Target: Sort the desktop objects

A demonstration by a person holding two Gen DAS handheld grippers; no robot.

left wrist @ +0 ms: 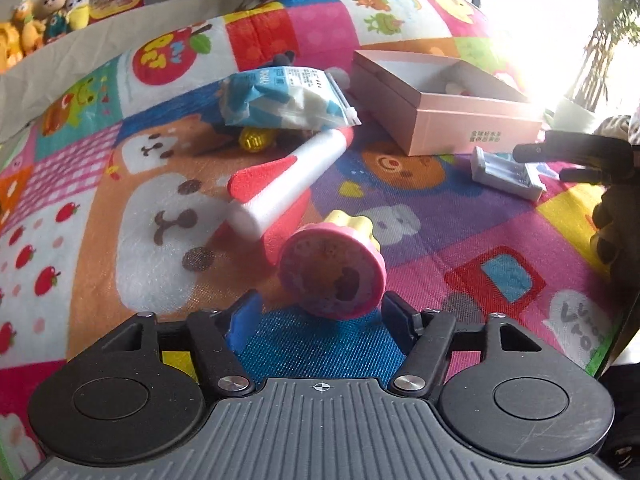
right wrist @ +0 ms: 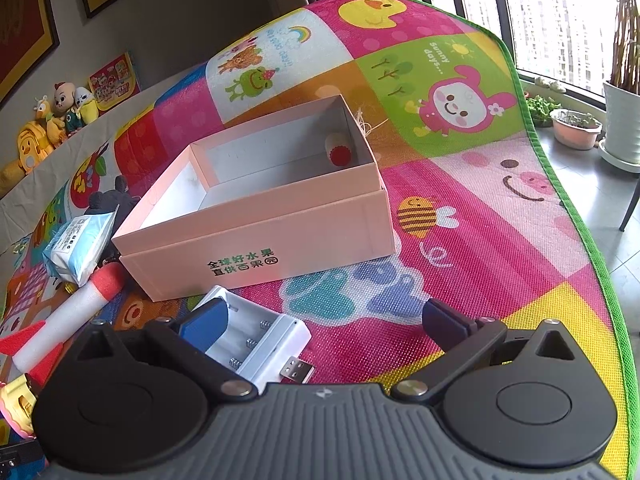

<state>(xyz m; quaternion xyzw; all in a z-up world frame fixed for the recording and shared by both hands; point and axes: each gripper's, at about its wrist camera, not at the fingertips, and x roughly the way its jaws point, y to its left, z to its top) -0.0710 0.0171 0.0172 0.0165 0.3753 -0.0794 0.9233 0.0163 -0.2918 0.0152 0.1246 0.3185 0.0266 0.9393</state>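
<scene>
Overall, cartoon play mat [right wrist: 460,216] beside sunlit window [right wrist: 560,32].

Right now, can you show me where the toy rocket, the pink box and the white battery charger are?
toy rocket [left wrist: 288,176]: left wrist view, on its white foam body.
pink box [right wrist: 256,236]: right wrist view, on its front wall above the printed characters.
white battery charger [right wrist: 260,340]: right wrist view, on its empty battery slots.

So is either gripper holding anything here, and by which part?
Nothing is held. The left gripper stands open around the pink-and-yellow round toy, its pads not pressing on it. The right gripper is open over the white battery charger.
</scene>
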